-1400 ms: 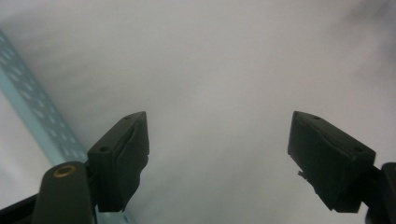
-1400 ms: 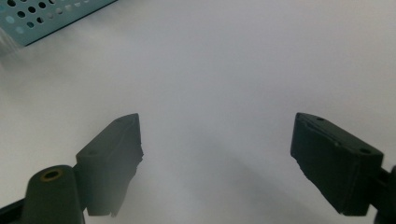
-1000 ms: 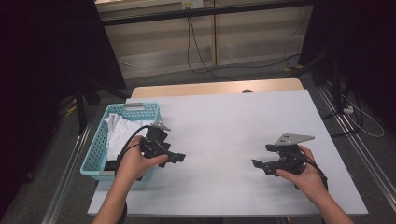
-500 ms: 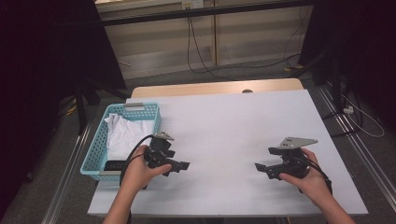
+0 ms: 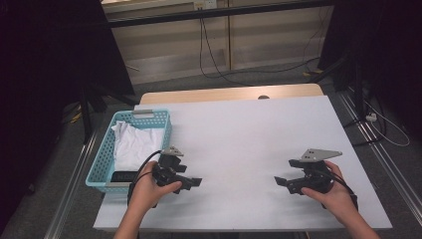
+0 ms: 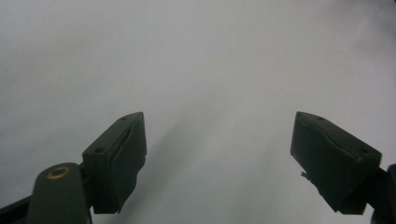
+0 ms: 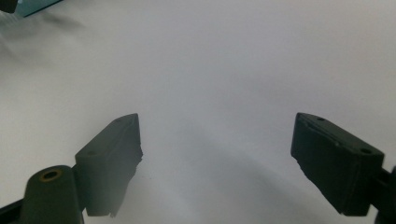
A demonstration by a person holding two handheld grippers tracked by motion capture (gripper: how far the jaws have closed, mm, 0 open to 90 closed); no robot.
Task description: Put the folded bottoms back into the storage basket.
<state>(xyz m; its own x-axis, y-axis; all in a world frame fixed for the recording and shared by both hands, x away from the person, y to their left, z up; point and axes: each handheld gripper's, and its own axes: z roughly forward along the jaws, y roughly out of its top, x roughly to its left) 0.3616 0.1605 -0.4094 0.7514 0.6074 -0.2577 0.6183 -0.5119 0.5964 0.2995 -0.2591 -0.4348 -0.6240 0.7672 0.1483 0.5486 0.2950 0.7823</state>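
My left gripper (image 5: 194, 182) rests low over the white table (image 5: 239, 134) near its front left, just right of a light blue basket (image 5: 102, 162), and points right. Its jaws stand wide apart with nothing between them (image 6: 217, 158). At the front right, my right gripper (image 5: 279, 181) points left toward the other one, held in a hand. Its jaws are open too, with bare tabletop between them (image 7: 217, 161). White cloth (image 5: 133, 144) lies inside the basket.
The basket sits at the table's left edge, with a dark label at its near end. A wooden strip (image 5: 229, 93) runs along the table's far edge. Cables (image 5: 219, 59) lie on the floor beyond, and dark stands flank both sides.
My left gripper has come down and toward the front edge, away from the basket's side. The right gripper has barely shifted.
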